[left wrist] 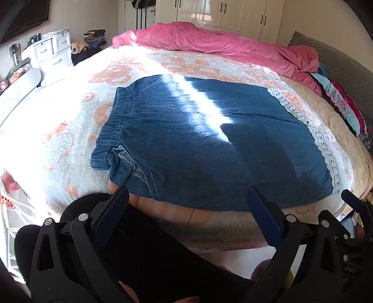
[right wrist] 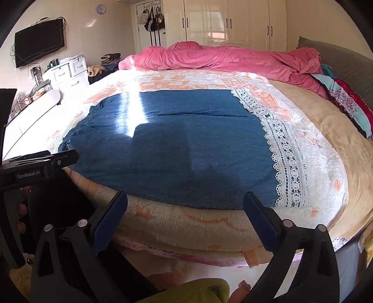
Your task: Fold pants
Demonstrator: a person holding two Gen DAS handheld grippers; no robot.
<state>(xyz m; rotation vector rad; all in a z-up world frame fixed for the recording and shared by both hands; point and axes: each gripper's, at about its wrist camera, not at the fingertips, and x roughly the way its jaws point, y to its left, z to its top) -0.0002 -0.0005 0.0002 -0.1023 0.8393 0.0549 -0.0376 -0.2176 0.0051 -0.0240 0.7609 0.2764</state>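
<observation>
Blue denim pants lie spread flat on the bed, elastic waistband at the left, white lace hem at the right. They also show in the right wrist view, with the lace hem at the right. My left gripper is open and empty, just short of the pants' near edge by the bed's front. My right gripper is open and empty, at the near edge toward the hem end. The left gripper's body shows at the left of the right wrist view.
The bed has a fluffy white and orange blanket. A pink duvet is bunched along the far side, with colourful pillows at the right. A white dresser, a wall television and white wardrobes stand beyond.
</observation>
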